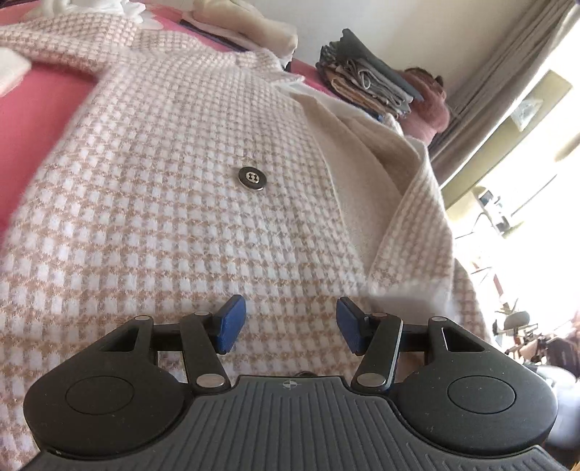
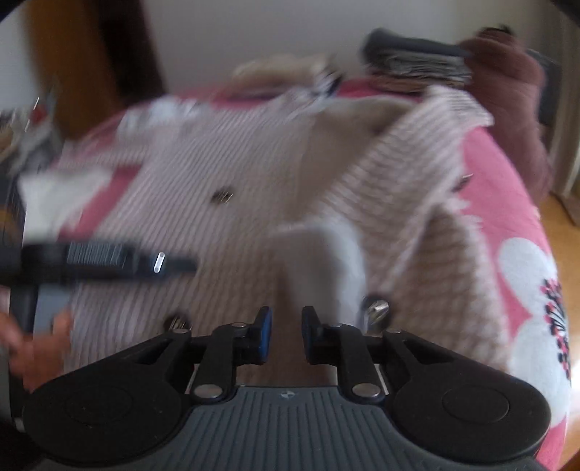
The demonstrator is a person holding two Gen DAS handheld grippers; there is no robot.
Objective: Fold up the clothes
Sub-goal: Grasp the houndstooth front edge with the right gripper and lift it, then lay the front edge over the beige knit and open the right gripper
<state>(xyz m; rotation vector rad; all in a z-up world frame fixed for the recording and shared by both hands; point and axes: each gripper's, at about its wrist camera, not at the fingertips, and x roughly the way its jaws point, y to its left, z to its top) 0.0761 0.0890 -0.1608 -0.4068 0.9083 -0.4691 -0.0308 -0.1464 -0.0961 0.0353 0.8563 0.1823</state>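
A pink-and-white houndstooth jacket (image 1: 174, 203) lies spread on a pink bed, front up, with a dark metal button (image 1: 251, 178) on it. Its right front panel is turned back and shows the cream lining (image 1: 355, 170). My left gripper (image 1: 291, 324) hovers low over the jacket's lower front, jaws wide open and empty. In the blurred right wrist view the same jacket (image 2: 224, 188) fills the middle. My right gripper (image 2: 286, 335) is above its lower hem, jaws partly open with nothing between them. The left gripper (image 2: 108, 262) shows at the left of that view.
A stack of folded clothes (image 1: 366, 83) and a dark pink fluffy garment (image 1: 427, 108) lie at the far end of the bed. Cream folded items (image 1: 253, 25) sit behind the jacket. The pink floral bedspread (image 2: 525, 275) ends at the right, above a wooden floor (image 2: 558, 213).
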